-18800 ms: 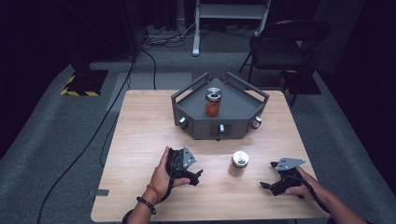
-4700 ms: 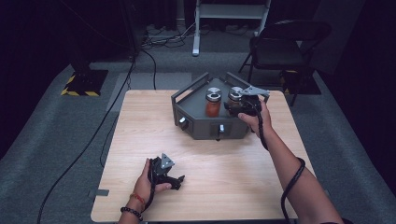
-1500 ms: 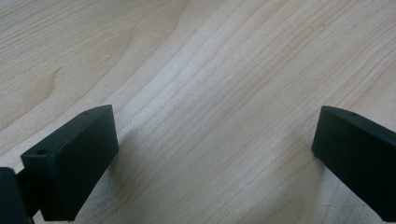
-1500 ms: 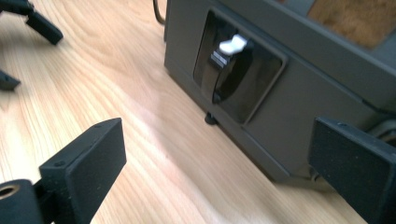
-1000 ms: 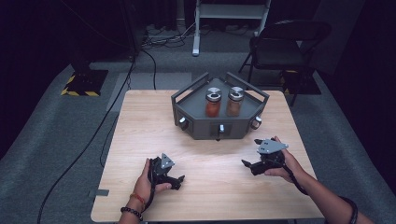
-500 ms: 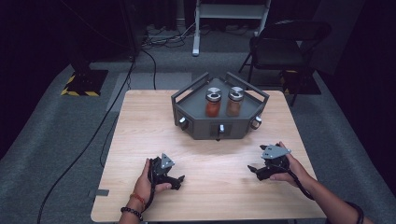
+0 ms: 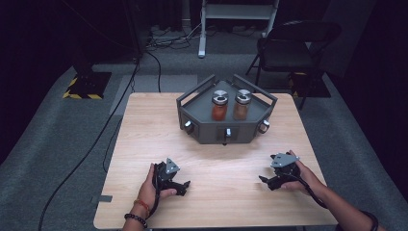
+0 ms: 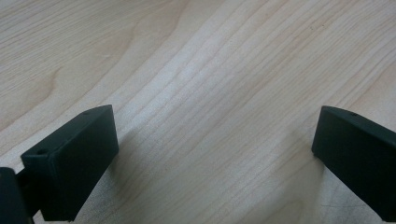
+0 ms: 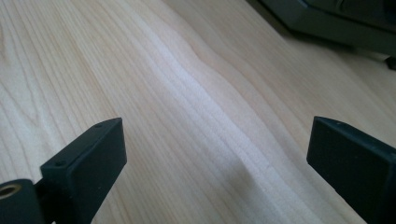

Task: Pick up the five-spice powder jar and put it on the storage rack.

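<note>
Since a second ago: right gripper [image 7: 265,182] drawn a little back toward the near edge of the table [image 7: 144,120]; left gripper [image 7: 185,186] unmoved; both jars standing in the tray as before.

Left gripper low over the near-left wood, jaws spread wide, nothing between them but bare grain. Red jar [image 7: 219,105] on the left of the tray [image 7: 211,132], brown jar [image 7: 241,104] just beside it on the right, both upright, glass-walled, capped with round silver lids, apart from each other and well apart from both grippers. Tray dark grey, angular, with raised handles at the two rear sides and knobs along the front wall. Right gripper low over the near-right wood, jaws likewise wide apart and empty.

Table of pale wood with long, wavy grain. Around it, grey carpet, a black cable [image 7: 96,139] trailing along the left, a yellow-and-black striped base [image 7: 84,89] at far left, a white stand [image 7: 238,12] behind, a dark folding chair [image 7: 293,48] at far right.
</note>
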The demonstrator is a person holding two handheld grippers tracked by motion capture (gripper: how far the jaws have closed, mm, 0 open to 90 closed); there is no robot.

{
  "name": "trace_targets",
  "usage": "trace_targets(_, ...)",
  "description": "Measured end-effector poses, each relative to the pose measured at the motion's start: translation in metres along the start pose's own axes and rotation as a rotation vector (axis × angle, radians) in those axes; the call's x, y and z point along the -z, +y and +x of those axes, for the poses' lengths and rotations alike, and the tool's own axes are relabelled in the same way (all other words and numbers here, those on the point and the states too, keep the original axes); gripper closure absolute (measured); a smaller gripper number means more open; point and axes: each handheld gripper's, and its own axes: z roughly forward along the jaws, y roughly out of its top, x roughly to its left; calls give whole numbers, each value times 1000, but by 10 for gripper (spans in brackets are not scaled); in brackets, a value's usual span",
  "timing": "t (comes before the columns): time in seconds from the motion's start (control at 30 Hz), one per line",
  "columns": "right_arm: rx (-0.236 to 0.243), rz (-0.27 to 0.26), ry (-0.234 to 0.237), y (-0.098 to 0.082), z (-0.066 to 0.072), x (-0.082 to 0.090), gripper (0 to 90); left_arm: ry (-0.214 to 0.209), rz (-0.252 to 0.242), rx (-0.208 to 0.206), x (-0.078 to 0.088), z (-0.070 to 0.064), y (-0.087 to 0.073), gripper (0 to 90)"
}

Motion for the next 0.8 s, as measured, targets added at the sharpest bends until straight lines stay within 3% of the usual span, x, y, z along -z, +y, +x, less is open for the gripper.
trace_targets(0.2,1,28,13,-5,-4,-4,45,0,0,0,0,0,0,3)
trace_targets(0.4,-32,22,36,-12,-11,-4,44,0,0,0,0,0,0,3)
trace_targets(0.63,-131,-7,98,-28,-29,-7,11,-2,0,1,0,0,0,3)
trace_targets(0.73,-162,-15,118,-33,-34,-9,0,-1,-1,0,0,0,0,3)
trace_targets(0.8,-158,-33,121,-37,-35,-10,0,-2,-1,0,0,0,0,3)
